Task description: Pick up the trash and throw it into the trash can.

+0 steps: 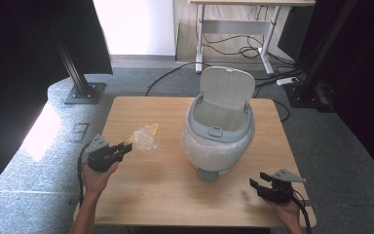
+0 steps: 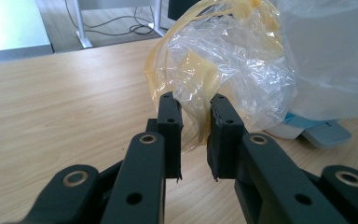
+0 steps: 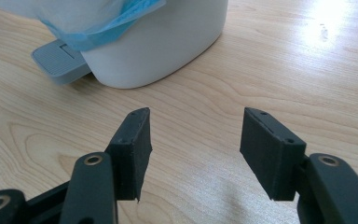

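Lid up, the lined bin [image 1: 218, 131] stands mid-surface. Left gripper [image 1: 125, 146] fingers pinch the crumpled plastic wrap [image 1: 146, 137]; right gripper [image 1: 254, 185] fingers gape, holding nothing.

The table [image 1: 151, 190] is pale wood with a fine brown grain. The bin [image 1: 219, 141] on it is white, with a grey-blue rim and a light grey raised lid [image 1: 226, 90]; its pedal [image 3: 58, 60] is grey with fine ribs, and its liner [image 3: 116, 21] shows blue at the edge. The crumpled wrapper [image 2: 223, 60] is clear plastic streaked with yellow. The left gripper [image 2: 196, 135] and right gripper [image 3: 195, 154] are matt black with brass-coloured rivets. The floor [image 1: 29, 175] is speckled grey carpet.
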Tool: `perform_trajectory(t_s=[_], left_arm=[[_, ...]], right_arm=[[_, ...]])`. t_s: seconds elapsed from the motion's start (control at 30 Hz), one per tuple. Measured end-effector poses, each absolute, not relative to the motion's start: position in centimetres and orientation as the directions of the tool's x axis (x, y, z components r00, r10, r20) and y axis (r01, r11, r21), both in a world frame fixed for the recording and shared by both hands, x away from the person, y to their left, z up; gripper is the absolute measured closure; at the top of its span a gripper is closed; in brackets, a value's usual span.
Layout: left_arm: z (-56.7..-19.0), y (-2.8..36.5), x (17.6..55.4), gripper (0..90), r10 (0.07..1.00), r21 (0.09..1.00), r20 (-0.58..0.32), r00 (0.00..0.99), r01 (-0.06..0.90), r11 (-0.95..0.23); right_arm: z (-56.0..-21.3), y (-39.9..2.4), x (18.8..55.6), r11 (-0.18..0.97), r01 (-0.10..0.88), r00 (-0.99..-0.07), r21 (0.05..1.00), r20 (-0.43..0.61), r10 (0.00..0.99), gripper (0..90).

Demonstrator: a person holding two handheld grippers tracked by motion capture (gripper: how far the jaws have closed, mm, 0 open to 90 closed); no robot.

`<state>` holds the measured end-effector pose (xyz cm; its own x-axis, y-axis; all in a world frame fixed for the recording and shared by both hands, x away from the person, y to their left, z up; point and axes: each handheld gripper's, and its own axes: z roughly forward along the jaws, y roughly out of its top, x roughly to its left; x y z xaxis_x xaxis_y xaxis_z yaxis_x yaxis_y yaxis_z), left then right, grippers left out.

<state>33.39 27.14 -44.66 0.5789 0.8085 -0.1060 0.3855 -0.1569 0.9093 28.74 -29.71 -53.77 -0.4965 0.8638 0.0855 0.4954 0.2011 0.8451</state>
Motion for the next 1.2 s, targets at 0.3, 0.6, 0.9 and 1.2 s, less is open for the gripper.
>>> perform_trajectory(t_s=[0.3,0.6,0.9,1.2], left_arm=[[-42.4,26.4,33.4,76.8,0.782,0.930,-0.125,0.610,0.348,-0.123],[-39.8,25.4,33.2,76.8,0.759,0.944,-0.109,0.642,0.307,-0.124],[-37.7,24.5,33.3,76.7,0.736,0.952,-0.096,0.670,0.277,-0.128],[-36.6,23.2,33.7,76.7,0.717,0.954,-0.084,0.692,0.264,-0.143]], right_arm=[[-53.7,-30.2,28.7,0.179,0.498,-0.485,0.848,0.102,0.869,42.5],[-53.8,-30.1,28.7,0.181,0.504,-0.482,0.845,0.101,0.870,42.5],[-54.0,-30.1,28.8,0.181,0.508,-0.480,0.842,0.103,0.871,42.5],[-54.0,-30.2,28.7,0.181,0.509,-0.477,0.842,0.101,0.873,42.5]])
